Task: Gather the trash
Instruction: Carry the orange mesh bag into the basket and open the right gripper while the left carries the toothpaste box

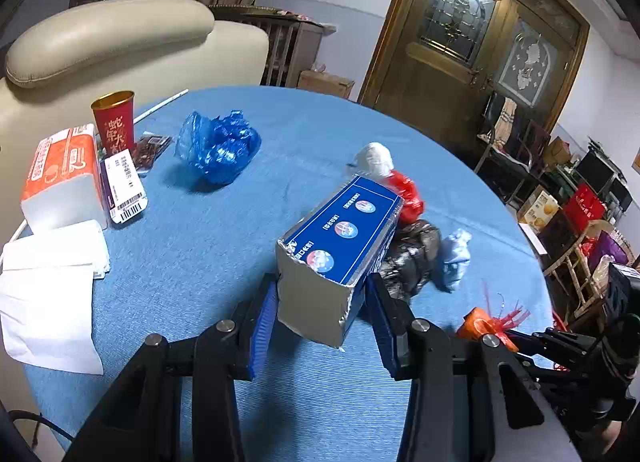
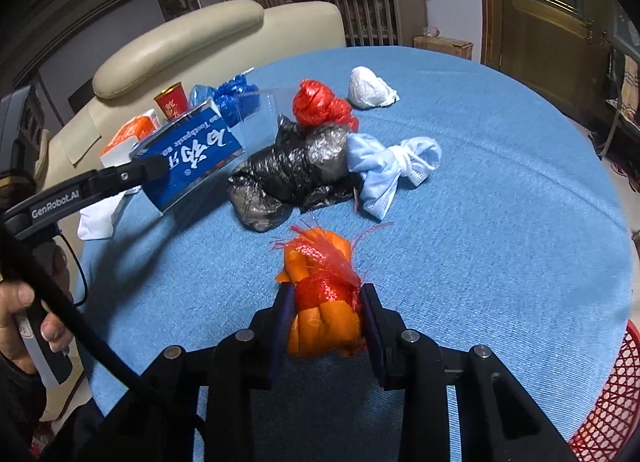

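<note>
Left tongs: we have them clamped on the short end of the blue box, one pad on each long side; the box is lifted at a tilt above the desk.
Right tongs: closed tight on the orange bundle at its netted waist; the bundle sits low at the near edge of the desk, and we cannot tell whether it is clear of the cloth.
Blue box: we judge it light and hollow, thin card with a torn end; the walls would cave under a hard squeeze, so a hold near the end, where the folds stiffen it, suits best.
Orange bundle: soft and squashy, wrapped in red mesh; the mesh gives the pads some bite, and we judge it light with little risk of slipping.
Black bag: crumpled thin plastic, limp and slick; we would pinch a bunched fold, not the smooth side.
Pale blue wad: soft, knotted; the knot is the natural hold.
Red basket: at the right edge below the desk, likely where the trash goes.
</note>
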Demonstrator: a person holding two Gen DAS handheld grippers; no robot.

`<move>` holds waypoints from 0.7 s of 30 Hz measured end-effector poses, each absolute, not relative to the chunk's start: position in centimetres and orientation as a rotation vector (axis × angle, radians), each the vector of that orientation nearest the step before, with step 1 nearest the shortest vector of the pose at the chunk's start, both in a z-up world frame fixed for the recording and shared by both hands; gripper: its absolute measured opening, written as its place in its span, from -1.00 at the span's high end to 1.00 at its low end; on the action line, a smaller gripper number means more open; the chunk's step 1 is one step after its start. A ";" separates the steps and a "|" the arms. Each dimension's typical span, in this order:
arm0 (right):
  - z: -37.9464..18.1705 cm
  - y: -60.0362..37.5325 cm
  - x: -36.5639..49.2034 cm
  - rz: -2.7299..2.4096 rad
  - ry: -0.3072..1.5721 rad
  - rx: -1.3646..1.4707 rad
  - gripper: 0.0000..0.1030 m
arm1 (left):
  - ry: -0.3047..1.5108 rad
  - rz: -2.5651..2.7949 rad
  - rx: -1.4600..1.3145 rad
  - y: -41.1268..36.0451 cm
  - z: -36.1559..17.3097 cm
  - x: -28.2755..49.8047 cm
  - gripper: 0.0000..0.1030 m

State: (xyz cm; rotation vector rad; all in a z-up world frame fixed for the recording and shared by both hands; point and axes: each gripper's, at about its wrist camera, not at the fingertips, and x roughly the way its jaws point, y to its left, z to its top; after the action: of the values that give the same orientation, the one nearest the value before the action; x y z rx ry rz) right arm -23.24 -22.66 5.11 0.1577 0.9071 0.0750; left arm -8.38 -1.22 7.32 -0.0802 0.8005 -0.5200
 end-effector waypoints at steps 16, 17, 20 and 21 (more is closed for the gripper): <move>7.1 -26.7 -26.3 -0.012 0.836 0.246 0.31 | 0.763 -0.650 -0.030 -6.3 9.5 -11.8 0.10; 7.2 -27.1 -26.6 -0.023 0.830 0.255 0.31 | 0.761 -0.661 -0.021 -6.8 9.6 -12.1 0.10; 7.6 -28.7 -27.4 -0.053 0.818 0.287 0.31 | 0.760 -0.687 -0.009 -8.1 9.8 -12.7 0.10; 7.6 -29.1 -27.7 -0.063 0.813 0.293 0.31 | 0.759 -0.697 -0.004 -8.5 9.8 -12.9 0.10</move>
State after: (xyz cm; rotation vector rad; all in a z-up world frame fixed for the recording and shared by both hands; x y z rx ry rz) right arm -27.69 -29.05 7.64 0.2931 0.8134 -0.0627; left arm -12.92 -8.50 9.82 -0.0040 0.7594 -0.6971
